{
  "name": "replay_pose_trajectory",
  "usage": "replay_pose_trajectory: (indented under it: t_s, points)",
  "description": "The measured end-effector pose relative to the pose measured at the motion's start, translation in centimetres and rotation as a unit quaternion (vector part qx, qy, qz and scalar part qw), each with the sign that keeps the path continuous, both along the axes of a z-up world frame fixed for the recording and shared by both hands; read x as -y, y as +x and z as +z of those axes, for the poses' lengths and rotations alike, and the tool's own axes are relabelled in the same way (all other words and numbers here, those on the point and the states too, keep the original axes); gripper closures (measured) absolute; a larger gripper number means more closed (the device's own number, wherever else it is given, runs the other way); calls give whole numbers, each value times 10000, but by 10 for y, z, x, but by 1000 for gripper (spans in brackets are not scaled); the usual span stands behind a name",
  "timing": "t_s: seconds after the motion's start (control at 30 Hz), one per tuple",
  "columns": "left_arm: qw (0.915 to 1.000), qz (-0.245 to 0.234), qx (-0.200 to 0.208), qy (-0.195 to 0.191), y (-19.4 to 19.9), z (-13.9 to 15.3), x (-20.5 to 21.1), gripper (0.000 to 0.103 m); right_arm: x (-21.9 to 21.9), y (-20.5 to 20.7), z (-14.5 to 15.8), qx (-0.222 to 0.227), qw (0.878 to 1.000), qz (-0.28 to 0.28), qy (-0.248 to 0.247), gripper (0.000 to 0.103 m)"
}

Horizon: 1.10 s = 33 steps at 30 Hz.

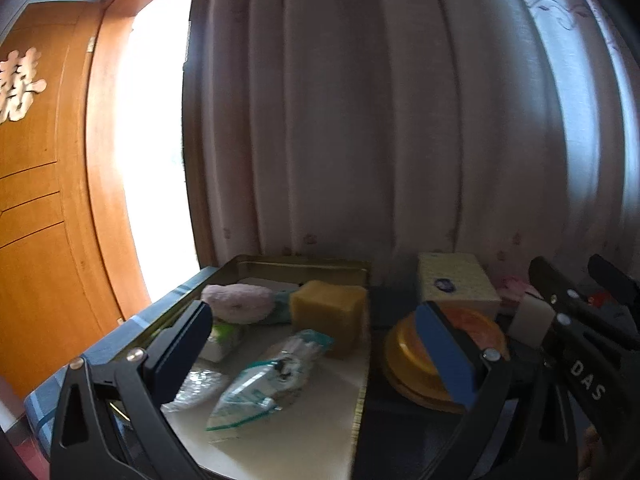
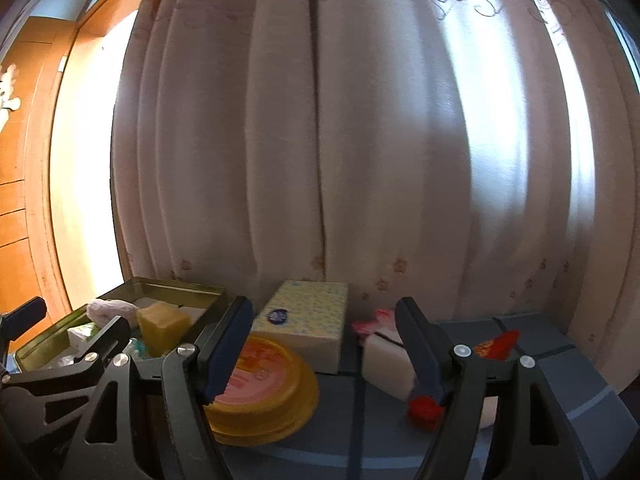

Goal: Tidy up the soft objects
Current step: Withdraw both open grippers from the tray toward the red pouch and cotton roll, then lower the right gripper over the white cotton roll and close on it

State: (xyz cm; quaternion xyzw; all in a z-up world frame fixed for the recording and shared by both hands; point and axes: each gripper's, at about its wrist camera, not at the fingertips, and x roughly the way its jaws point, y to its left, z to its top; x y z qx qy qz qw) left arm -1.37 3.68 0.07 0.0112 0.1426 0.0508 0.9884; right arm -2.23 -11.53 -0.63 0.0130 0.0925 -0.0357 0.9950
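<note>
Both sets of jaws spread, empty. Tray (image 1: 280,268) at left already holding sponge (image 1: 328,312) and plush (image 1: 240,302); tissue pack (image 2: 308,320) and white block (image 2: 386,364) still on counter (image 2: 560,344). Best: centre right gripper (image 2: 324,348) on block, squeeze gently, lift clear of yellow tin (image 2: 268,392).

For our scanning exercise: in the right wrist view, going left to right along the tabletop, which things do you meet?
Gold tray → yellow sponge → round yellow tin → tissue box → white block → red packet.
</note>
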Motion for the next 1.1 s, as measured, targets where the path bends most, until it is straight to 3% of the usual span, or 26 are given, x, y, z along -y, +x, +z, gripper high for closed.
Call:
replay_pose_trajectory:
  t_s: [1.1]
  points:
    - [9945, -963, -267, 306, -9, -4, 94, 0, 161, -35, -10, -483, 9914, -1189, 258, 27]
